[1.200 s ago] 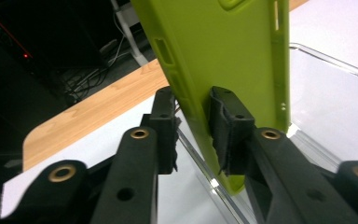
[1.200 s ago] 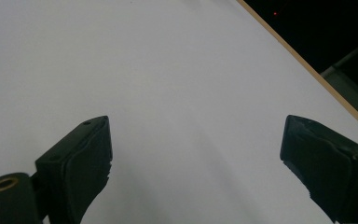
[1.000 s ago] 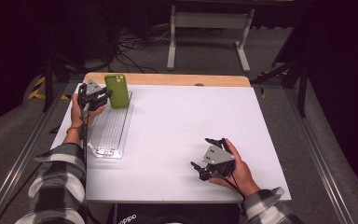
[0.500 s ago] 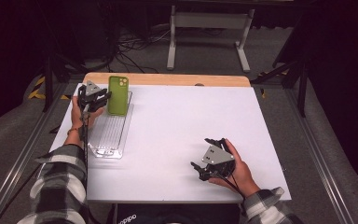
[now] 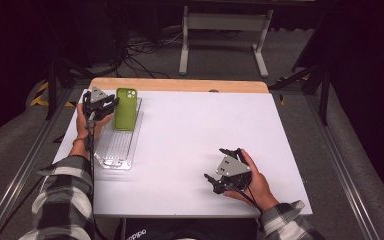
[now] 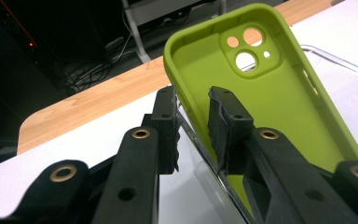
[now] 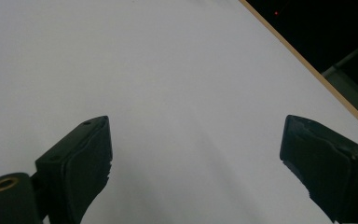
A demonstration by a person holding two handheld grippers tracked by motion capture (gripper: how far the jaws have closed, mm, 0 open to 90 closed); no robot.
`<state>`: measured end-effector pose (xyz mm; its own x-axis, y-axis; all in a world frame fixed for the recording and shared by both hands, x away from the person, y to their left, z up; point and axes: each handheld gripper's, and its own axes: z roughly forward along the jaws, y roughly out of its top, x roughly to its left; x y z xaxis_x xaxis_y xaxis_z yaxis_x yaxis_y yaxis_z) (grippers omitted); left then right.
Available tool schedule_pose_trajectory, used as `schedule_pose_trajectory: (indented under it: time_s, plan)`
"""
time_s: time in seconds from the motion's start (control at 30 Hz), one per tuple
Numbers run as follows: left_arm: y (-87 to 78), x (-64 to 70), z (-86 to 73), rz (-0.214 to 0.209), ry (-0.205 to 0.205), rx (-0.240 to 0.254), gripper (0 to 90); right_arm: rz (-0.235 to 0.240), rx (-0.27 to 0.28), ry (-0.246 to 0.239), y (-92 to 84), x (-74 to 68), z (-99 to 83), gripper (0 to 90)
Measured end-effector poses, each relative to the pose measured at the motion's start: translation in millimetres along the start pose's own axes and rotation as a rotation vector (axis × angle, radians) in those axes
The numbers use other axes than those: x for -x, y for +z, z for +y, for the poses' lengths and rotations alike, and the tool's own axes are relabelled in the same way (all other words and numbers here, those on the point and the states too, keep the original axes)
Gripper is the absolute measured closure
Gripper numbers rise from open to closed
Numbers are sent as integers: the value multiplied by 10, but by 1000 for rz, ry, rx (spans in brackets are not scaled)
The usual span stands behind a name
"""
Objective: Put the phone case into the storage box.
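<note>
One green phone case (image 5: 125, 108); one clear plastic tray (image 5: 117, 150); two hand-held grippers; one white table (image 5: 190, 135) with a wooden strip along its far edge.

In the high view, upper left of the frame: my left hand-held gripper (image 5: 106, 104) sits just left of the case; the case stands tilted over the tray's far end, its lower edge in or against the tray, I cannot tell which. In the left gripper view my left hand-held gripper (image 6: 192, 122) is clamped on the case's (image 6: 270, 93) side wall, one pad outside, the other inside the hollow shell; three camera holes show at upper centre; the clear tray (image 6: 335, 63) rim is hard to trace, and the case's lower part is hidden behind the right jaw.

Lower right of the high view: my right hand-held gripper (image 5: 220, 172) rests on bare table, well apart from case and tray; its tips are small and hard to read there. In the right gripper view my right hand-held gripper (image 7: 196, 154) has its jaws spread wide over white table (image 7: 168, 70), gripping nothing; both jaws are cut off at the bottom edge.
</note>
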<state>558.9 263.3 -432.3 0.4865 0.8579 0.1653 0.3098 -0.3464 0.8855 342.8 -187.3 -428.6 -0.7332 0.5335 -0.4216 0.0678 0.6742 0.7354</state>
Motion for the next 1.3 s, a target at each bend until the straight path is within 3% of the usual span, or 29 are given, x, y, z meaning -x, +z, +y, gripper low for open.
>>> schedule_pose_trajectory:
  time_s: [0.83, 1.3]
  plan:
    - [-130, 17, 21, -10, -38, 63, 741, -5, 24, 11, -26, 8, 10, 101]
    - [-209, 89, 87, -24, -20, 81, 733, -17, 51, 21, -68, 28, 26, 101]
